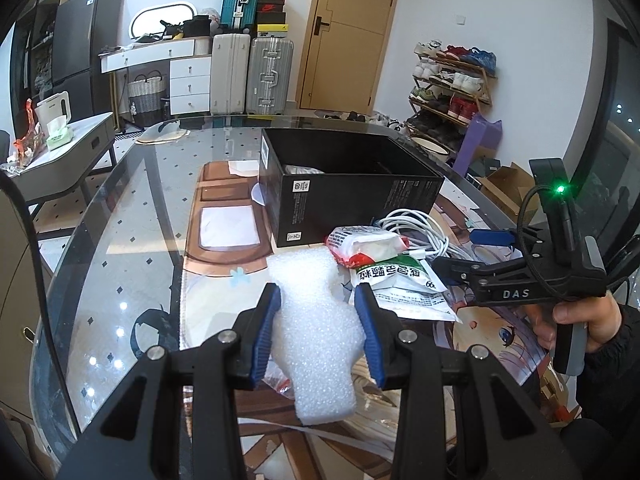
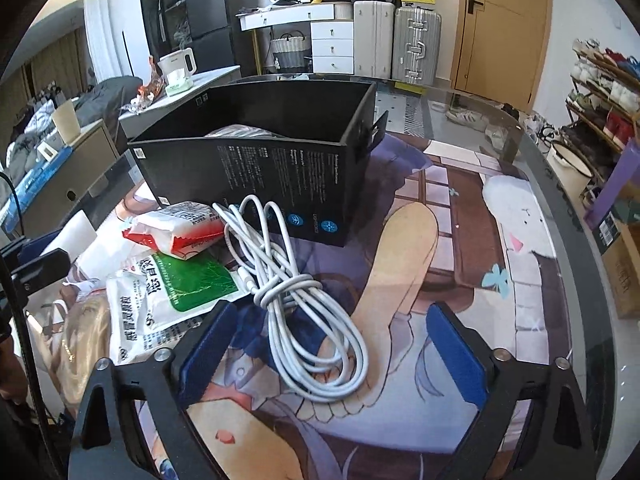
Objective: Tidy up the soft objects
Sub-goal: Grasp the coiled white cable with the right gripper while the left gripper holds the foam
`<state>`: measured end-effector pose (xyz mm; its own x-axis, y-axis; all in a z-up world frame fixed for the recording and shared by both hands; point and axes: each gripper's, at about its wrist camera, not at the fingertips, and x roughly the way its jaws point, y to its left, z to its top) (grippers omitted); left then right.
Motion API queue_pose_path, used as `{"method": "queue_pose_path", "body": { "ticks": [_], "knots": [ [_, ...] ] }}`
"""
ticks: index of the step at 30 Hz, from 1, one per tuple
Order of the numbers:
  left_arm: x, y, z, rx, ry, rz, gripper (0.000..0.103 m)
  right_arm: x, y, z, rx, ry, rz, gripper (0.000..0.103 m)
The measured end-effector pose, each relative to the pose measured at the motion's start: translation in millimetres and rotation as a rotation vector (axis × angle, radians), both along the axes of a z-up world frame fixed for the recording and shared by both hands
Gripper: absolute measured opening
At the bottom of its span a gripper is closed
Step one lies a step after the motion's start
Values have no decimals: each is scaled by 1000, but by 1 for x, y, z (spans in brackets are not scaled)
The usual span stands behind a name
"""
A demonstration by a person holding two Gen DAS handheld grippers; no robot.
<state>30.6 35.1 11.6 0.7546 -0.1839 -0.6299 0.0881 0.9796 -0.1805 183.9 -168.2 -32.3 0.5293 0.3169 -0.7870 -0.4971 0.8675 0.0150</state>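
Observation:
My left gripper (image 1: 317, 294) is shut on a white foam piece (image 1: 316, 320), its blue pads pressed into both sides, just above the printed mat. Ahead stands an open black box (image 1: 352, 188) with something white inside. In front of it lie a red-and-white packet (image 1: 364, 244), a green-and-white sachet (image 1: 396, 276) and a coiled white cable (image 1: 416, 228). My right gripper (image 2: 332, 312) is open and points down over the cable (image 2: 304, 320), which lies between its pads untouched. The sachet (image 2: 176, 288) and packet (image 2: 176, 228) lie to its left, before the box (image 2: 256, 168).
A printed mat (image 2: 460, 240) covers the round glass table (image 1: 120, 240), whose edge curves close on the right (image 2: 572, 264). A person's hand (image 1: 576, 320) holds the right gripper. Beyond the table stand a side table with a kettle (image 1: 56, 108), suitcases (image 1: 268, 76) and a shoe rack (image 1: 452, 88).

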Motion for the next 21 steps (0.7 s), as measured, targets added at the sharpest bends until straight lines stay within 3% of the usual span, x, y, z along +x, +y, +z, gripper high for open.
{"method": "queue_pose_path", "body": {
  "ticks": [2,13,21],
  "knots": [
    [0,1,-1,0,1,3,37,4,1,-1,-9,1,2,86],
    [2,-2,-3,5,11,2,37,11,5,-1,12,4,55,70],
    [2,-4,-3,9,12,8,37,9,10,4,-6,-9,134,66]
  ]
}}
